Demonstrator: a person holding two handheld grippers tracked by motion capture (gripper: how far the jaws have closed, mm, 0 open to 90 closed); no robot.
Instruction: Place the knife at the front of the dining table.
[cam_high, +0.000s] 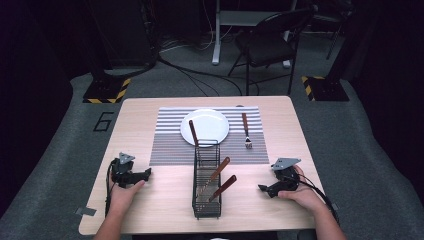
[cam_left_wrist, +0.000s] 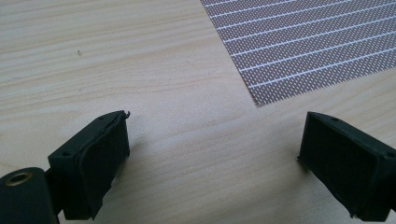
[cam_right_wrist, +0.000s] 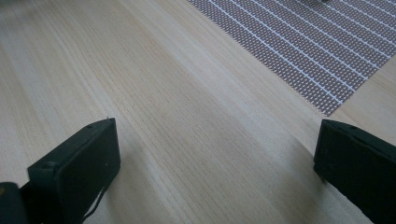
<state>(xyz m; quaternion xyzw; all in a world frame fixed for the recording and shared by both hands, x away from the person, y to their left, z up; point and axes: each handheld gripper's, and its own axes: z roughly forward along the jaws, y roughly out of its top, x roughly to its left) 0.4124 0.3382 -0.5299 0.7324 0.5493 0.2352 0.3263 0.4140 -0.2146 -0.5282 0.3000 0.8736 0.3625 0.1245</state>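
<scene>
A black wire cutlery basket (cam_high: 206, 184) stands at the front middle of the table, with three wooden-handled utensils (cam_high: 218, 170) leaning in it. Behind it a white plate (cam_high: 207, 125) lies on a striped placemat (cam_high: 172, 145). A wooden-handled fork (cam_high: 246, 131) rests on the mat to the plate's right. My left gripper (cam_high: 146, 174) rests on the table left of the basket, open and holding nothing (cam_left_wrist: 212, 144). My right gripper (cam_high: 263, 188) rests right of the basket, also open and holding nothing (cam_right_wrist: 217, 154). A corner of the placemat (cam_left_wrist: 299, 42) appears ahead of each gripper (cam_right_wrist: 299, 51).
The light wooden table (cam_high: 150, 210) sits on grey carpet. A folding chair (cam_high: 270, 42) and stand bases with yellow-black tape (cam_high: 106, 90) are beyond the far edge. A piece of tape (cam_high: 86, 211) sticks to the table's front left corner.
</scene>
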